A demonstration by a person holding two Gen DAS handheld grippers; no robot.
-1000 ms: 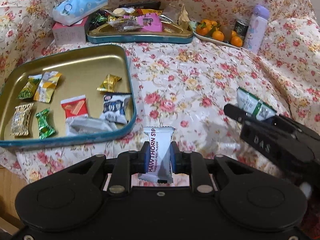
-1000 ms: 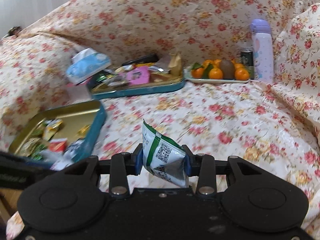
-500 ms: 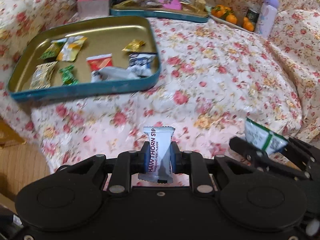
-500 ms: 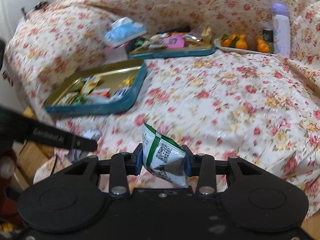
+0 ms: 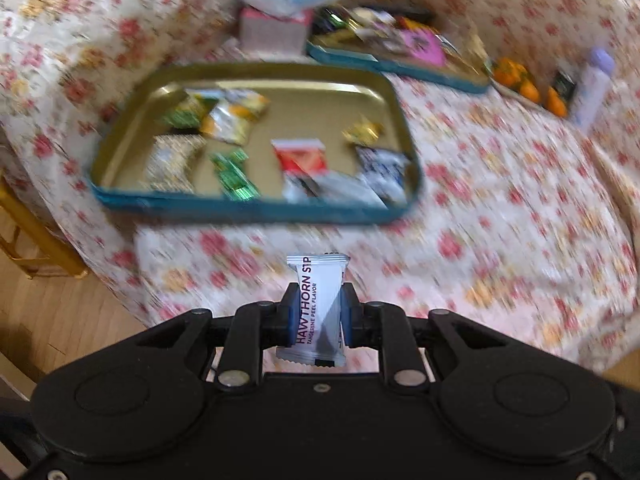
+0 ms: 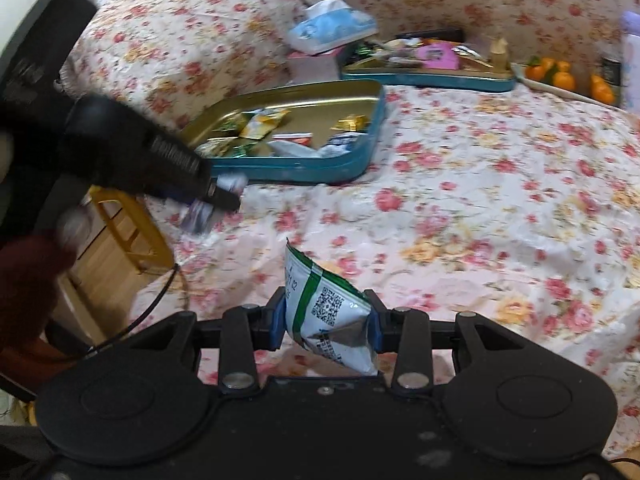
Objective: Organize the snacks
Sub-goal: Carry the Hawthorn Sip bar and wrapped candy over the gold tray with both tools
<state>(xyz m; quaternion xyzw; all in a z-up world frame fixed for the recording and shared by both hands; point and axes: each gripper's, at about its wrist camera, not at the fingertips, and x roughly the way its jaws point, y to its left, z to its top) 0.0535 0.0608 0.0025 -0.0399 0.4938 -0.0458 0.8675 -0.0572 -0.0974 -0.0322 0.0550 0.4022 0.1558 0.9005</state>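
We held both snacks clear of the floral cloth [image 6: 460, 184], prob. for the gold tin tray [image 5: 256, 206] ahead. L gripper [image 5: 315, 314] nearly shut, pinching the slim, flat hawthorn strip packet [image 5: 318, 304] upright. R gripper [image 6: 327, 322] part-open, clamped on the puffy, crinkled green-and-white foil pouch [image 6: 324, 308], tilted.

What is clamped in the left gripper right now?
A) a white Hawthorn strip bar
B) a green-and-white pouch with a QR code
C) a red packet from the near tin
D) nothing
A: the left gripper pinches the white Hawthorn strip bar upright between its blue pads, short of the near tin.
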